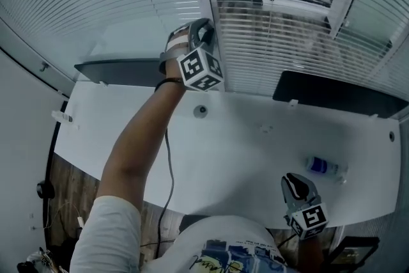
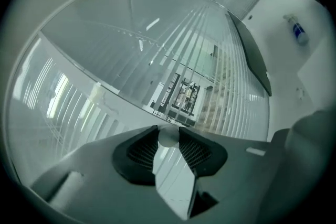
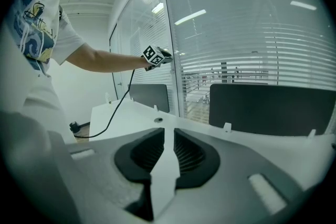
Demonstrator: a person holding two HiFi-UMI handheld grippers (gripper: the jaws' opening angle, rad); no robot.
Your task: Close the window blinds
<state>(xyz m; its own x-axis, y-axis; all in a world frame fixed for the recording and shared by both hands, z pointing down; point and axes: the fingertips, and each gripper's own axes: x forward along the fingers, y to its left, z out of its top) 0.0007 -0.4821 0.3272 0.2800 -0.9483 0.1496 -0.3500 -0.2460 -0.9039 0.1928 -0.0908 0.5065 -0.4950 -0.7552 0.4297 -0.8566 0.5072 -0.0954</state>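
The left gripper is clenched on a pale rounded piece, judged to be the blinds' tilt wand, beside the window frame above the desk. The right gripper is held low, narrowly parted and empty. The blinds are seen with slats not yet shut. The wand could be lost from the pads if twisted on so small a bite, or strained if dragged sideways. The grip itself is shown only in the left gripper view, while the whole raised arm is shown in the right gripper view.

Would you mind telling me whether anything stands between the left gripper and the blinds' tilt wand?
Nothing visible does. The left gripper is up at the blinds, and a white round wand sits right between its jaw tips, pressed by both pads.
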